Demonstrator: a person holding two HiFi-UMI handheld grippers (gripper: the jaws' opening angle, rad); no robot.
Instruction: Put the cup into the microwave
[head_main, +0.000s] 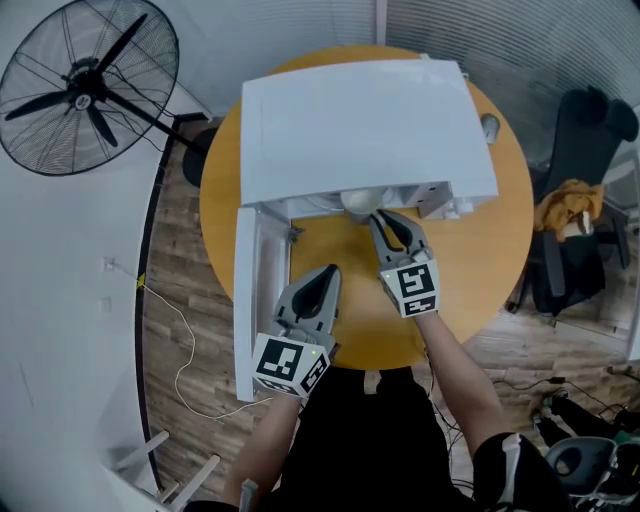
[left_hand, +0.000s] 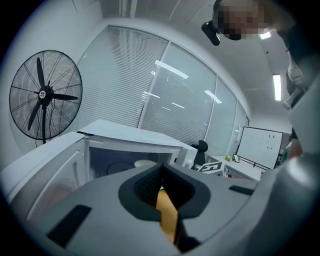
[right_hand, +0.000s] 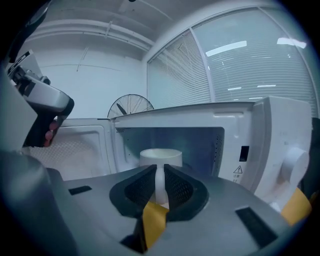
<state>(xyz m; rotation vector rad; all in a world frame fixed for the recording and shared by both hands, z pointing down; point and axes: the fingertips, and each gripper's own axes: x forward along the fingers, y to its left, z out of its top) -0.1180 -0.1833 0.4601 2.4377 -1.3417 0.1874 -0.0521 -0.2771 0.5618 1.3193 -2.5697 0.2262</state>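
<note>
A white microwave (head_main: 360, 120) stands on the round orange table (head_main: 470, 260), its door (head_main: 248, 290) swung open to the left. My right gripper (head_main: 378, 215) is shut on the handle of a white cup (head_main: 358, 203) at the mouth of the oven. In the right gripper view the cup (right_hand: 161, 156) stands upright beyond the jaws (right_hand: 160, 172), with the lit cavity behind it. My left gripper (head_main: 328, 272) hangs over the table beside the door, shut and empty. In the left gripper view the jaws (left_hand: 161, 170) point at the microwave (left_hand: 130, 137), and the cup's rim (left_hand: 145, 163) shows just above them.
A large black floor fan (head_main: 85, 85) stands to the left of the table. To the right is a black chair (head_main: 585, 200) with a yellow cloth on it. Cables lie on the wooden floor. A whiteboard (left_hand: 262, 147) stands far off.
</note>
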